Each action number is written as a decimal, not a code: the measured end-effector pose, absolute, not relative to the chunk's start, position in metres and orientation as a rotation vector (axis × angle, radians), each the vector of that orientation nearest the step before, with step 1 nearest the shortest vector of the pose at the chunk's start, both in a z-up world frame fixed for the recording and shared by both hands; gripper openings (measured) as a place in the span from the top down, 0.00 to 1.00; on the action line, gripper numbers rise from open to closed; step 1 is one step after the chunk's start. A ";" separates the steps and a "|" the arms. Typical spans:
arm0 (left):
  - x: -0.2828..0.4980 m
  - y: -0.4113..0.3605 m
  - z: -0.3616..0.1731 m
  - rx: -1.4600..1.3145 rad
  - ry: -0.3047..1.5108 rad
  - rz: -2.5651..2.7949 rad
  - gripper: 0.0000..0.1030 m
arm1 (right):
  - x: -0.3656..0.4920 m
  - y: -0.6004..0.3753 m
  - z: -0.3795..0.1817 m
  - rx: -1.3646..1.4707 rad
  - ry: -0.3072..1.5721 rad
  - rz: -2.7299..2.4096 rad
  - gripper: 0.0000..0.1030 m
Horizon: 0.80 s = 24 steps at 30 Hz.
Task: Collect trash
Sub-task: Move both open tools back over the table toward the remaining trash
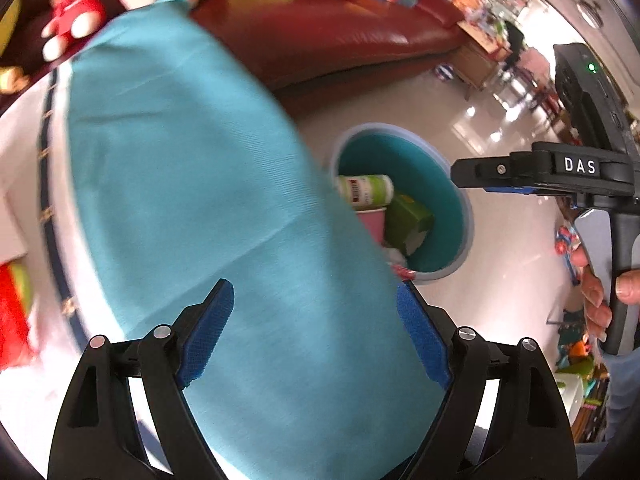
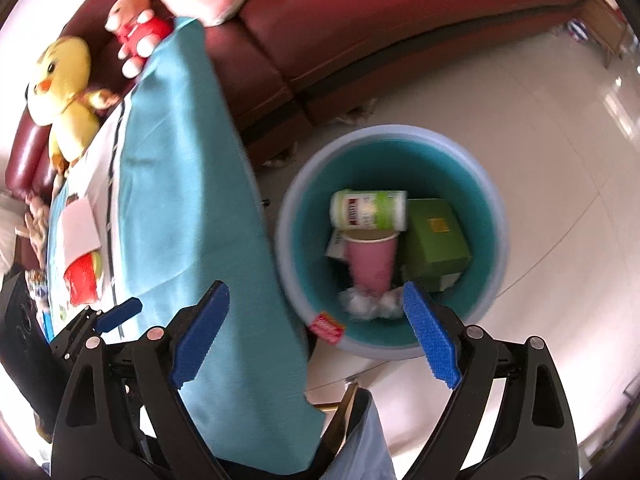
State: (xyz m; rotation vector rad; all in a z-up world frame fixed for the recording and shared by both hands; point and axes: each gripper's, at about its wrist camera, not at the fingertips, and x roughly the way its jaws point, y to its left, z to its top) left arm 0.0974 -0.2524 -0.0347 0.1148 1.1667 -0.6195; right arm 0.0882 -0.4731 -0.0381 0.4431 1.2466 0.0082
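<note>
Both grippers were seen with their blue-padded jaws spread wide and nothing held between them. The left gripper (image 1: 316, 320) was poised over a table covered with a teal cloth (image 1: 192, 184). The right gripper (image 2: 316, 328) was held above the round trash bin (image 2: 496, 216), which stood on the pale tiled floor (image 2: 560, 140) just beside the table. Inside the bin a white-and-green cylindrical container (image 2: 370, 210) was seen lying on its side, with a pink paper cup (image 2: 372, 262) just below it, a green box (image 2: 438, 238) beside both, and crumpled white paper (image 2: 370, 304) at the bottom. A red snack wrapper (image 2: 329, 327) was lodged at the bin's near rim. On the table, a red packet (image 2: 82, 278) was left lying.
</note>
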 end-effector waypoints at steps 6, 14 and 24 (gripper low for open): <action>0.094 -0.186 -0.025 0.041 1.136 -0.537 0.19 | 0.101 -0.415 -0.023 0.358 1.252 0.076 0.18; 0.084 -0.085 -0.014 -0.075 1.079 -0.402 0.10 | 0.126 -0.323 -0.007 0.229 1.266 0.176 0.18; 0.066 0.025 -0.009 -0.159 1.046 -0.256 0.10 | 0.152 -0.204 0.003 0.050 1.292 0.311 0.18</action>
